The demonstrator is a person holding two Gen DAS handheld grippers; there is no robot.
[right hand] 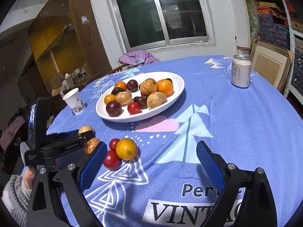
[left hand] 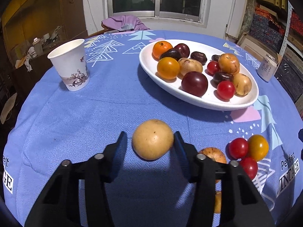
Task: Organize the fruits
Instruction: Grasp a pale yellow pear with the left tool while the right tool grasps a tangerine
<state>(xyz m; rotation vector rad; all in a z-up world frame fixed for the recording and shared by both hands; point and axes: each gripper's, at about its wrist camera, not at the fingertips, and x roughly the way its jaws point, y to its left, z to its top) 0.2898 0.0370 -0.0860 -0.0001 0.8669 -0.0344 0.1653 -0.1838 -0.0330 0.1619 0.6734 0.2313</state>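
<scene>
Most of the fruit already lies on the white oval plate (left hand: 244, 102): mandarins, dark plums, brown-skinned round fruits, red cherry tomatoes and some dark date-like pieces. At least five pieces are left on the blue tablecloth (left hand: 79, 124), so by my reckoning the task is well past halfway but not finished.

The left gripper (left hand: 149, 139) has its fingers set around a pale yellow-brown round fruit (left hand: 152, 139). The right finger touches the fruit's side, while a narrow gap shows at the left finger, so the jaws are nearly closed on it but not yet clamping. The fruit seems to rest on the cloth, near the plate's front rim, though whether it is lifted at all is hard to judge.

Just right of it lies a brown streaked fruit (left hand: 214, 152), partly hidden behind the gripper's finger. Beside that sit two red cherry tomatoes (left hand: 238, 148) and a yellow-orange tomato (left hand: 258, 147), touching one another in a cluster.

The right gripper (right hand: 151, 158) hovers with its fingers spread wide and holds nothing; the tomato cluster (right hand: 121, 152) sits just inside its left finger.

A paper cup (left hand: 71, 64) and a drink can (right hand: 240, 71) stand apart from the plate. Another brownish shape low behind the left gripper is too covered to identify.
</scene>
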